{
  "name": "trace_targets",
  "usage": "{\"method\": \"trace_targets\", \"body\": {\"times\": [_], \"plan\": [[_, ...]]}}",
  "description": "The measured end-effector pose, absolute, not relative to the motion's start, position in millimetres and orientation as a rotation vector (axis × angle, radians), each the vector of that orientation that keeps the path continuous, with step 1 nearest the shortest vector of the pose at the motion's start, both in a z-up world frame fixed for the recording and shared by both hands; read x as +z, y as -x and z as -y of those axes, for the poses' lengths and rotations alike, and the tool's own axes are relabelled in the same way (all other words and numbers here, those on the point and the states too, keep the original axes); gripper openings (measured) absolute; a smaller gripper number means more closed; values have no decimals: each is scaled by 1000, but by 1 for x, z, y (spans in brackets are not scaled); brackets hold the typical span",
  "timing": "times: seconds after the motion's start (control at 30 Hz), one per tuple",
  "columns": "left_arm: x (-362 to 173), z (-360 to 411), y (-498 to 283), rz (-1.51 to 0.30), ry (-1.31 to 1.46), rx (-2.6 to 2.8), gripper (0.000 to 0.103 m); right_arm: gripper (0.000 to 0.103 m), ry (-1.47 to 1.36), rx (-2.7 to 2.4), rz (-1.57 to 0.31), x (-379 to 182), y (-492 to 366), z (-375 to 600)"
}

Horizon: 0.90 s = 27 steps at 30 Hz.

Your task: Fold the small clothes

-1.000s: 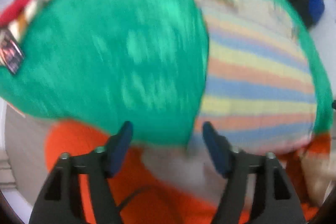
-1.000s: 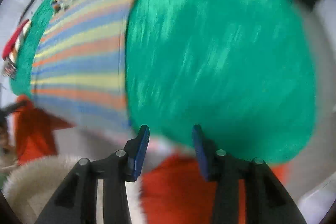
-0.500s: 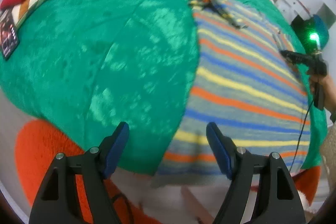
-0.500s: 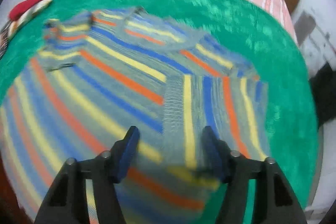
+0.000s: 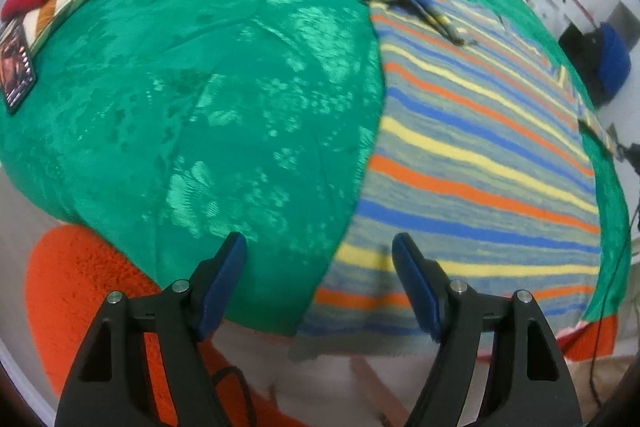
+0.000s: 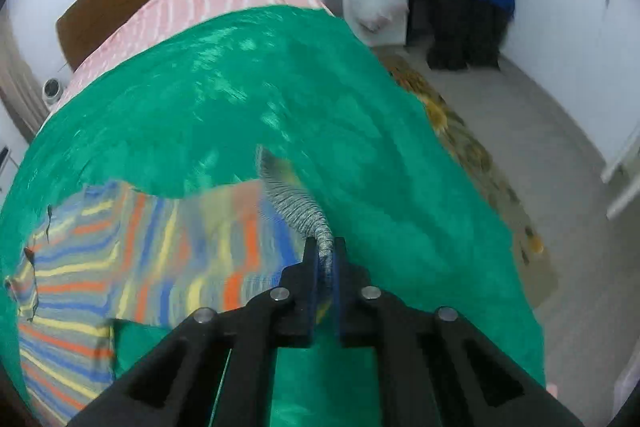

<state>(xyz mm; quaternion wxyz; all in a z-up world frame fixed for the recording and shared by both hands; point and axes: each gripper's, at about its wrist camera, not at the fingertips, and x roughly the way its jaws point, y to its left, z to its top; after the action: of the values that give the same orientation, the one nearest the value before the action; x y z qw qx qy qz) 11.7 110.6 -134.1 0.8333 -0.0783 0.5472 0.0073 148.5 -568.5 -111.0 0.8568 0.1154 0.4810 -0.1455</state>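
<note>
Right gripper (image 6: 325, 259) pinches the striped sweater's (image 5: 480, 163) cuff (image 6: 320, 239) tight, pointing to 12 o'clock. Left gripper (image 5: 320, 259) hangs wide open, holding nothing, above the sweater's hem at 6 o'clock on the green blanket (image 5: 220, 87).

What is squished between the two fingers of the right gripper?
In the right wrist view, a bunched edge of the striped sweater sits pinched in the right gripper, above the green bedspread.
</note>
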Motion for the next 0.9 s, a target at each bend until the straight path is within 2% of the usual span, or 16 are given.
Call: {"method": "trace_targets", "body": {"times": [0.23, 0.33, 0.57, 0.7, 0.8, 0.87, 0.9], "plan": [[-124, -115, -1, -1139, 141, 37, 76, 5, -396, -363, -1047, -149, -126, 591], [-129, -123, 1, -1155, 161, 54, 71, 5, -399, -360, -1039, -151, -123, 591], [-127, -124, 5, -1155, 163, 37, 75, 6, -494, -336, -1055, -148, -109, 607], [-122, -122, 2, -1138, 144, 33, 81, 20, -484, -423, -1034, -133, -98, 613], [-118, -115, -7, -1133, 123, 18, 82, 20, -433, -379, -985, -116, -96, 598], [-110, -109, -15, -1120, 107, -11, 83, 24, -457, -250, -950, -111, -100, 584], [-105, -106, -19, -1111, 99, -28, 88, 34, -474, -197, -949, -114, -103, 578]]}}
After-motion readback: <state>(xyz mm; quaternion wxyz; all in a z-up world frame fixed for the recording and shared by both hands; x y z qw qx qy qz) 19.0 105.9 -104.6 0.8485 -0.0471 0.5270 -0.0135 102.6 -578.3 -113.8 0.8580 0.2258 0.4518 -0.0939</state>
